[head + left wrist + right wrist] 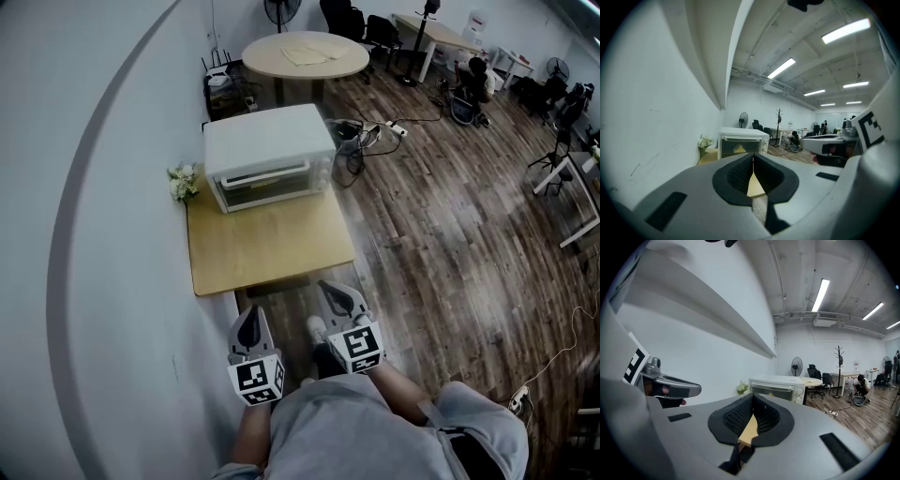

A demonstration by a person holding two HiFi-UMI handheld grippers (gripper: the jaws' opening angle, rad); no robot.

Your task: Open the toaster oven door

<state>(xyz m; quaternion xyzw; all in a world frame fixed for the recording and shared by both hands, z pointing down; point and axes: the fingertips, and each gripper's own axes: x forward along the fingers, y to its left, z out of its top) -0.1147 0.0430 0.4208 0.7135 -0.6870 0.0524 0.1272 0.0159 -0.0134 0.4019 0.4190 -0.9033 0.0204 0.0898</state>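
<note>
While the toaster oven (270,150) sits closed at twelve o'clock on the wooden table (267,253), well ahead of your left gripper (249,315) and right gripper (337,292), both pressed together and empty, part one's jaws before reaching its door (272,187).

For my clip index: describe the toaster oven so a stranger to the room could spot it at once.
Along the white wall stands a small wooden table. At its far end sits the toaster oven: a white box with a shut glass door, the only appliance there, beside a small bunch of white flowers.
</note>
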